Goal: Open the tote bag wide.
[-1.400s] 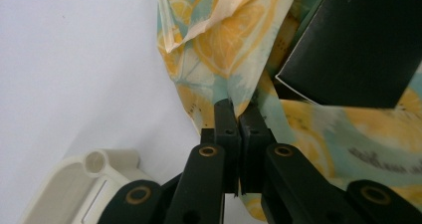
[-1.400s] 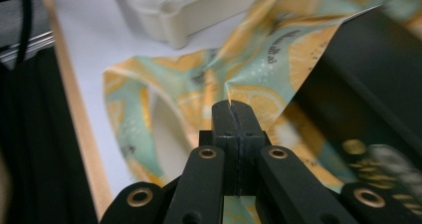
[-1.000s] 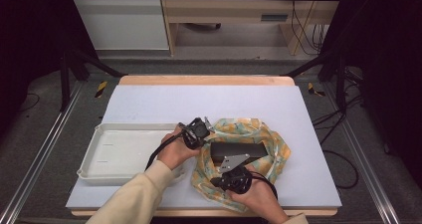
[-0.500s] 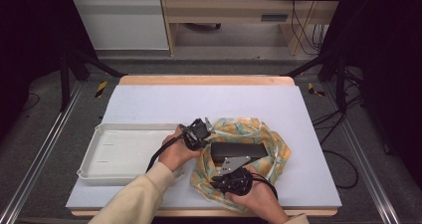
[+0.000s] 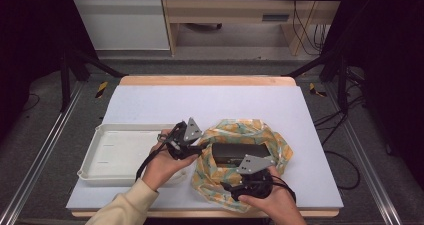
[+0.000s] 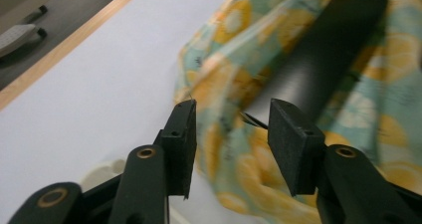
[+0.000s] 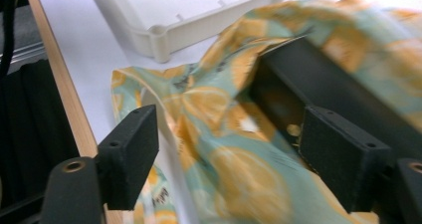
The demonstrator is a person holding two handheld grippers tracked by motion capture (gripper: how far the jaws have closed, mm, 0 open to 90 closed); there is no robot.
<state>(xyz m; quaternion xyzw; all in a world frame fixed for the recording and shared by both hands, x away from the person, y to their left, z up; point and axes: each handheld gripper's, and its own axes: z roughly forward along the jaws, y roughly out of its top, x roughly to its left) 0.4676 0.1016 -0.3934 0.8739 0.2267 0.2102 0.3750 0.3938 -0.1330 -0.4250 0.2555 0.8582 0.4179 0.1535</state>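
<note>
A teal cloth with orange slices lies bunched around a black box on the white table top. My left gripper is at the cloth's left edge. Its jaws have just been opening, and the cloth and box lie beyond the gap, untouched by the pads. My right gripper is at the cloth's near side. Its jaws have also just been opening and stand wide over the cloth without pressing it. The box lies just ahead.
An empty white tray sits left of the cloth, close to my left hand, and its corner faces the right gripper. The table's wooden front edge is near. A dark frame and cables surround the table.
Both grippers went from shut to open and lifted a little off the cloth. The left hand drew back toward the tray. The cloth and box stay where they were.
</note>
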